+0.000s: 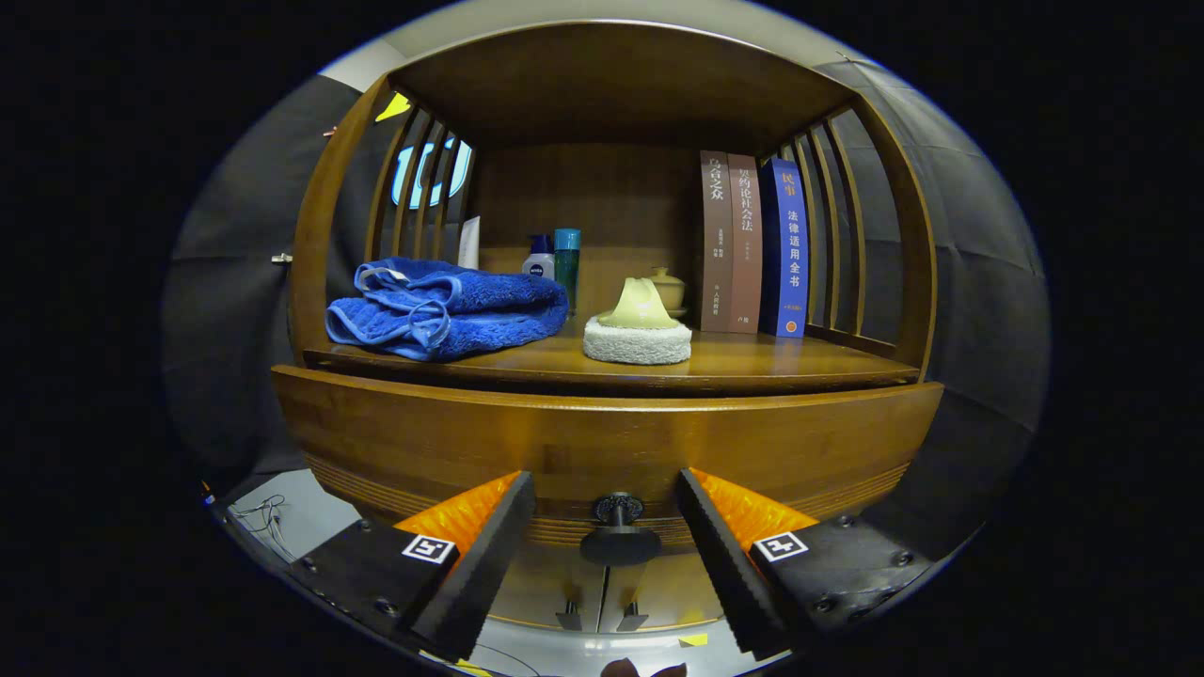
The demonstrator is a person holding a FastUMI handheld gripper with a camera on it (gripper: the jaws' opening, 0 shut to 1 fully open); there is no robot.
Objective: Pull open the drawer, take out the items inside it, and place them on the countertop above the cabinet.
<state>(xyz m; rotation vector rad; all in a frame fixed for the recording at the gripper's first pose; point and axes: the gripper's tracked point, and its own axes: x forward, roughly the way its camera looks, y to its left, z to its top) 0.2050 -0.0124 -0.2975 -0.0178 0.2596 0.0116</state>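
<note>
Seemingly rigid and closed, the brown wooden drawer front (602, 437) sits just ahead of the gripper (607, 517), whose fingers stand apart flanking its small dark round metal knob (618, 509), the best hold.

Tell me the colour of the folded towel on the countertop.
Blue, with lighter blue edging; the towel shows clearly in the gripper view.
</note>
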